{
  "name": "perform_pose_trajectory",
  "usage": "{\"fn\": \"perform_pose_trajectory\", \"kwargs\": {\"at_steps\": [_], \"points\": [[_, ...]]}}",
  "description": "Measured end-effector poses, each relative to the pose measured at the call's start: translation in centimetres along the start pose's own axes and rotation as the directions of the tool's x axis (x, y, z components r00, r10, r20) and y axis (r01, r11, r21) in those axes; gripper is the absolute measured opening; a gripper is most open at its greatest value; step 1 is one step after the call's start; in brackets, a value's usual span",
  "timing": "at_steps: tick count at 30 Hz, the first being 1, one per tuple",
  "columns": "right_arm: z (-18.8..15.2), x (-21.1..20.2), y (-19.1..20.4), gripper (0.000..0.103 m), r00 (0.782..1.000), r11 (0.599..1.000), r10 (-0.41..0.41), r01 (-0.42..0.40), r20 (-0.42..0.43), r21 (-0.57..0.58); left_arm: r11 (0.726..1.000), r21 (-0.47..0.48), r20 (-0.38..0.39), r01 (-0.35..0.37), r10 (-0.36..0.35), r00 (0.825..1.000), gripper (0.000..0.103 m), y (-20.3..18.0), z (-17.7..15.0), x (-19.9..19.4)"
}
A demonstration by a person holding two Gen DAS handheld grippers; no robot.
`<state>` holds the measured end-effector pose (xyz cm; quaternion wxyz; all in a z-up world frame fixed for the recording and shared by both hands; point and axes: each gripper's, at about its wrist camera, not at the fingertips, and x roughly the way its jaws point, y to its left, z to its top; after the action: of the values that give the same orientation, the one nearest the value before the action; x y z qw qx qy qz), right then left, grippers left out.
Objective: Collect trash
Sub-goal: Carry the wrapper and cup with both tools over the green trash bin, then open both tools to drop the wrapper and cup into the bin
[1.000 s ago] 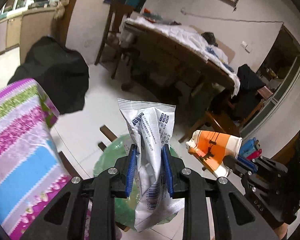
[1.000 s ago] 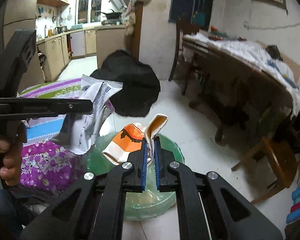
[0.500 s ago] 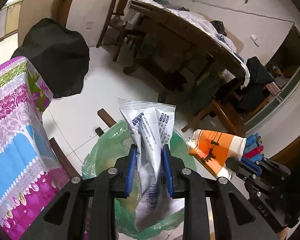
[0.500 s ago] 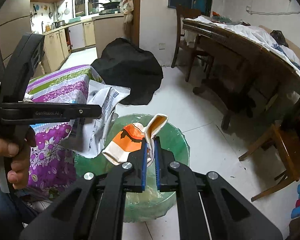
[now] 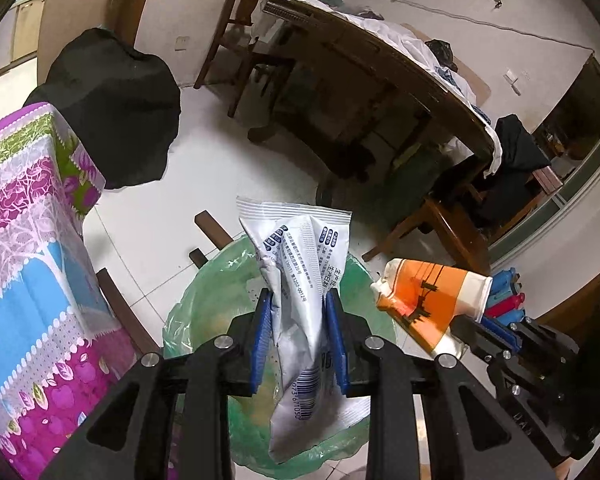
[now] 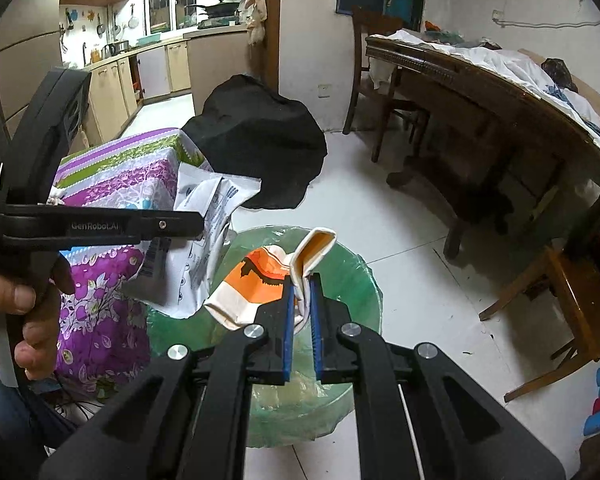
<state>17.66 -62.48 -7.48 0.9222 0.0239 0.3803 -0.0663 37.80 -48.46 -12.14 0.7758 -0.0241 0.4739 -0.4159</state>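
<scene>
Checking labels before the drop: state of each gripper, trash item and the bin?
Left gripper: shut on white wrapper.
Right gripper: shut on paper cup.
White wrapper: crumpled, held upright over bin.
Paper cup: crushed flat, pinched at rim, over bin.
Bin: open, green liner, neither item in yet.

Both claws and their wrappers have sunk toward the green-lined bin.
</scene>
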Motion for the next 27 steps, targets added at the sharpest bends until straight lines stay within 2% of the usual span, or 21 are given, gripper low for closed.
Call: {"fn": "perform_pose_trajectory", "kwargs": {"at_steps": [7,17,24,27], "points": [[0.0,0.5,0.0,0.010,1.000,1.000,0.016,-0.016,-0.004,0.007,0.999,0.027,-0.005,-0.020,0.021,1.000,0.034,-0.6,-0.3,-0.3],[0.2,-0.1,-0.4,0.013,1.000,1.000,0.008,-0.008,0.016,0.016,0.999,0.012,0.019,-0.032,0.032,0.999,0.035,0.3,-0.5,-1.7],[0.0,-0.7,0.0,0.028,1.000,1.000,-0.001,0.000,0.026,0.024,0.999,0.009,0.018,-0.039,0.039,0.999,0.038,0.6,-1.1,-2.5],[-0.2,-1.1,0.1,0.037,0.999,0.999,-0.003,0.002,0.039,0.032,0.999,0.014,0.026,-0.044,0.044,0.999,0.041,0.7,-1.4,-3.2]]}}
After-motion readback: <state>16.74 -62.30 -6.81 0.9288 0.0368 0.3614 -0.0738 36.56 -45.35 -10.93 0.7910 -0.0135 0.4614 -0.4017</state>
